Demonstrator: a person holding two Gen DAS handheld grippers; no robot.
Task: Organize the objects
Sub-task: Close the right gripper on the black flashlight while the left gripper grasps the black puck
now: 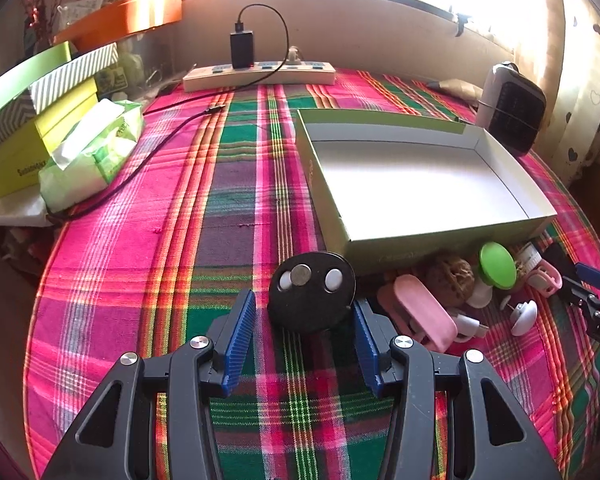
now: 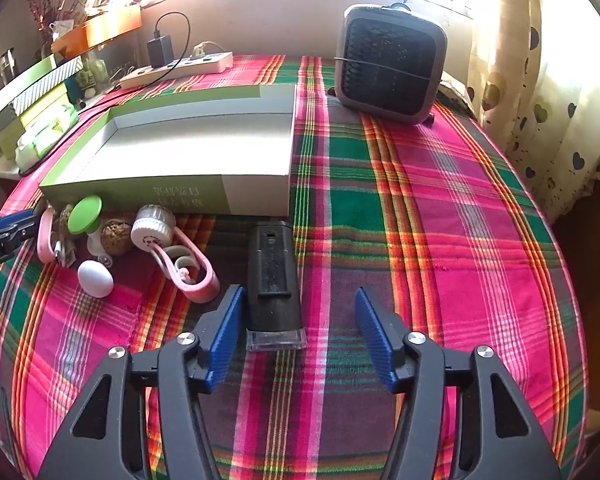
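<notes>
The left gripper (image 1: 304, 332) is held low over the plaid-covered table (image 1: 228, 200), its blue fingers (image 1: 242, 334) spread apart and released. A black round disc (image 1: 312, 292), carrying two white buttons and a metal one, is seen between the fingertips; whether it is touched by them cannot be told. An open green box (image 1: 420, 184) with a white interior is placed just beyond the disc, to the right. Against the box's near wall a cluster is gathered: a pink case (image 1: 420, 312), a brown ball (image 1: 452, 280), a green-capped piece (image 1: 497, 266) and a white knob (image 1: 524, 316).

The right gripper (image 2: 298, 336) is likewise held with its fingers (image 2: 228, 332) released and wide. A black oblong device (image 2: 274, 276) with a clear end cap is laid between them, close to the left finger, nothing being gripped. A white egg-shaped piece (image 2: 95, 278) and a pink strap (image 2: 196, 272) are seen to its left. A dark heater (image 2: 392, 64) is stood at the far right, a power strip (image 2: 176, 68) at the far left.
</notes>
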